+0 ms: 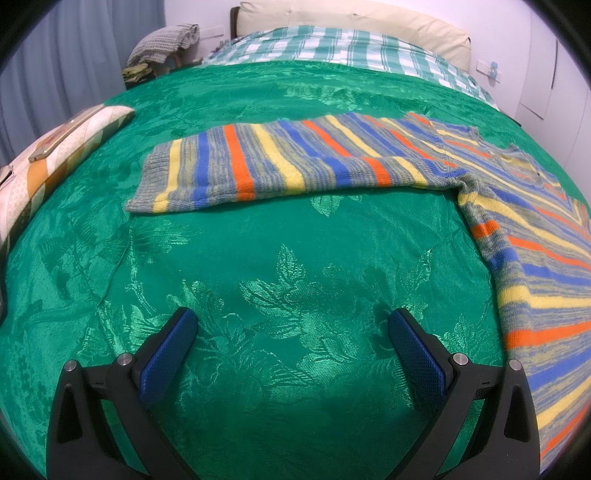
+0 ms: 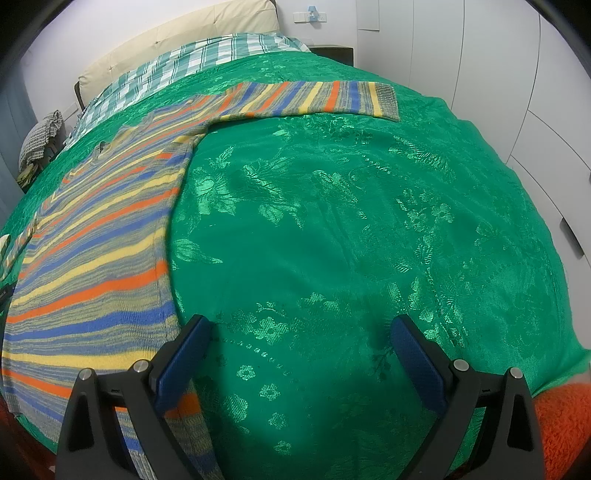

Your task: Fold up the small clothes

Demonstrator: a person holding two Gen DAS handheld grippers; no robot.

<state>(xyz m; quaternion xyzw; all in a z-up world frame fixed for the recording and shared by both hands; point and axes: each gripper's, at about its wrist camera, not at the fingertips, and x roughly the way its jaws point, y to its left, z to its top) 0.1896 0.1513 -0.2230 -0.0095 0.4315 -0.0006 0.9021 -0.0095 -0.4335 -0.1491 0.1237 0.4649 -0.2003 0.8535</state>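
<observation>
A striped knit sweater (image 1: 535,266) in blue, orange, yellow and grey lies flat on a green bedspread (image 1: 258,266). In the left wrist view one sleeve (image 1: 277,162) stretches out to the left, ahead of my left gripper (image 1: 291,325), which is open, empty and over bare bedspread. In the right wrist view the sweater body (image 2: 96,251) lies at the left and the other sleeve (image 2: 314,98) stretches right at the far side. My right gripper (image 2: 301,330) is open and empty, its left finger (image 2: 181,362) over the sweater's lower side edge.
A patterned pillow (image 1: 66,147) with a phone on it lies at the left edge of the bed. A checked blanket (image 1: 332,48) and cream headboard (image 1: 351,22) are at the far end. White wardrobe doors (image 2: 517,74) stand right. An orange fuzzy fabric (image 2: 565,424) is at the near right.
</observation>
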